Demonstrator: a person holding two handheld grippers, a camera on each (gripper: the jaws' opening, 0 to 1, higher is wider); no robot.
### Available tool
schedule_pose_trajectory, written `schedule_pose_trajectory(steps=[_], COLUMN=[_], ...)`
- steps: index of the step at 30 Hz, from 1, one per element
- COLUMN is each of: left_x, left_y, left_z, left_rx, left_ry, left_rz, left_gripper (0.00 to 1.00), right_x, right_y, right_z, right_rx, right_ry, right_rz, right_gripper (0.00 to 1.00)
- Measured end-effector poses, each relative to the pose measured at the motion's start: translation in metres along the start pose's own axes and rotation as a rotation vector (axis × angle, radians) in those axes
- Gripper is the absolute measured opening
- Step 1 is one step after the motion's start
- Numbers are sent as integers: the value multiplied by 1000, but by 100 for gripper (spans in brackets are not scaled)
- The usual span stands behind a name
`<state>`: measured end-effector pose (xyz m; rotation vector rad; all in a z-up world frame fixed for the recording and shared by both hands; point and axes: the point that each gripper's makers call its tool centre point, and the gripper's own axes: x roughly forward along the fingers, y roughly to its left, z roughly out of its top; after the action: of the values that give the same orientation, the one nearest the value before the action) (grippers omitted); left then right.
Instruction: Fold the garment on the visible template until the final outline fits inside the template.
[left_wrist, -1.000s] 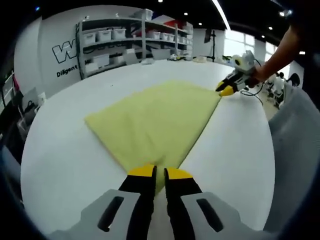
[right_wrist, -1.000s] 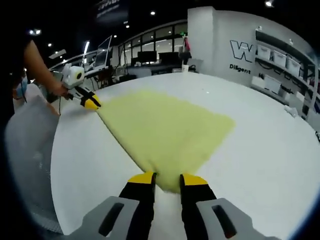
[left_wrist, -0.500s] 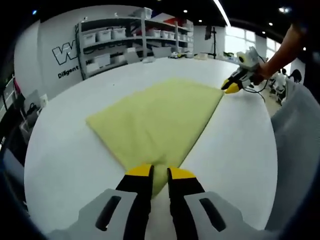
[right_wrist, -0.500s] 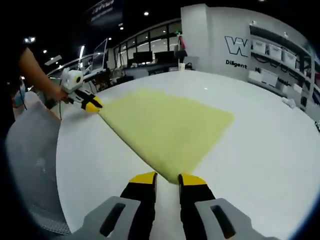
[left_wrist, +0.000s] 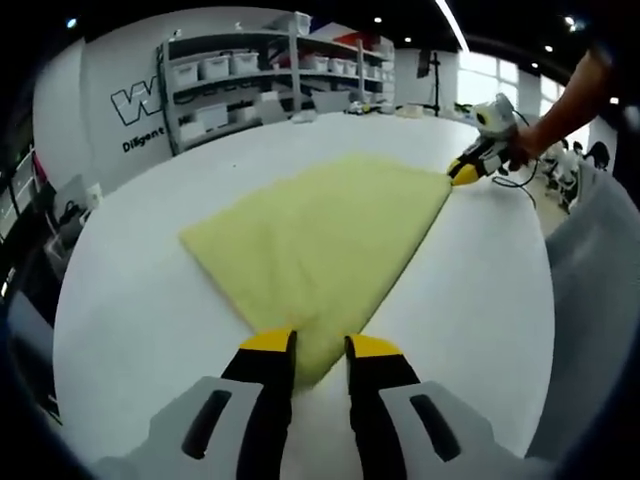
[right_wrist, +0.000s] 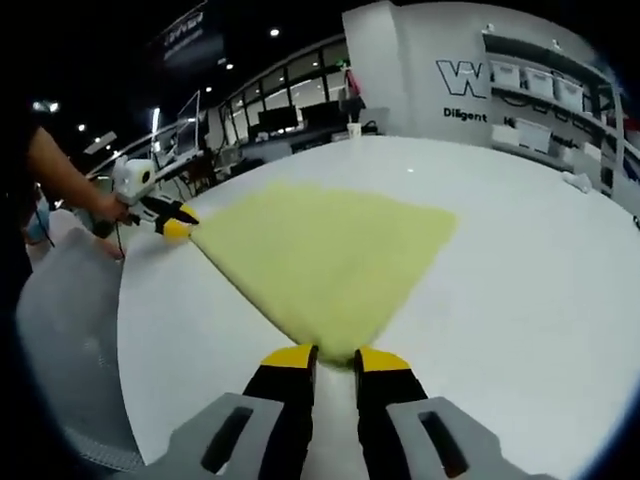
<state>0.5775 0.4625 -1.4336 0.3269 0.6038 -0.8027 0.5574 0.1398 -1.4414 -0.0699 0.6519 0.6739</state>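
Left gripper view: a pale yellow garment (left_wrist: 320, 240) lies flat on a white tabletop (left_wrist: 140, 290), spread across its middle as a folded four-cornered shape. The left gripper (left_wrist: 308, 346) sits at the garment's near corner, its yellow-tipped jaws a little apart with the cloth corner between them (whether they pinch it I cannot tell). At the far corner, towards the table's far right edge, the right gripper (left_wrist: 464, 174) touches the cloth, held by a person's hand (left_wrist: 527, 150).

Right gripper view: the right gripper (right_wrist: 336, 356) meets the garment's (right_wrist: 325, 255) near corner, jaws narrowly apart, cloth edge between them. The left gripper (right_wrist: 176, 229) touches the far left corner. Shelving (right_wrist: 555, 100) lines the wall behind.
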Motion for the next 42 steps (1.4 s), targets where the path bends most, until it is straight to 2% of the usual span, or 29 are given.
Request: schedule_pose_trajectory(steps=[2, 7, 10, 12, 14, 17, 19, 22, 24, 25, 28, 34, 36, 37, 39, 42], left_x=[-1, -1, -1, 0, -1, -4, -7, -8, -8, -8, -8, -5, -1, 1, 2, 4], left_y=[2, 4, 5, 5, 6, 8, 9, 7, 5, 4, 2, -4, -1, 3, 5, 9], left_z=[-3, -5, -3, -4, -5, -7, -5, -3, -3, -3, -1, 3, -4, -13, -7, -6], left_rx=[-1, -14, -12, -20, -20, -15, -14, -23, -11, -10, -14, 11, 21, 26, -11, -42], left_ry=[2, 12, 10, 13, 18, 19, 10, 1, 6, 7, 6, 2, 47, 105, 71, 74], left_rz=[7, 11, 14, 12, 12, 18, 27, 19, 15, 14, 8, -16, -4, 19, 18, 33], left_gripper=[18, 18, 18, 19, 19, 19, 18, 17, 17, 17, 17, 15, 13, 10, 11, 15], right_x=[-4, -11, -13, -17, -18, -23, -24, -19, -13, -11, -11, -14, -15, -16, -19, -22], right_y=[1, 5, 6, 10, 10, 7, 2, -2, -2, -2, 2, 3, 2, 2, 3, 6], right_z=[1, 4, -1, -12, -15, -13, 0, 2, -1, -3, -2, 0, -2, -3, -5, -13], right_rx=[8, -20, -46, -41, -47, -57, -65, -37, -20, -28, -39, -51, -60, -61, -84, -107], right_ry=[-6, -11, 15, 73, 79, 63, -2, -9, 0, 10, 15, 11, 24, 25, 40, 72], right_rz=[9, 27, 37, 56, 59, 43, 19, 10, 22, 27, 50, 63, 66, 68, 74, 91], right_gripper=[0, 0, 0, 0, 0, 0, 0, 2, 9, 9, 0, 0, 0, 0, 0, 0])
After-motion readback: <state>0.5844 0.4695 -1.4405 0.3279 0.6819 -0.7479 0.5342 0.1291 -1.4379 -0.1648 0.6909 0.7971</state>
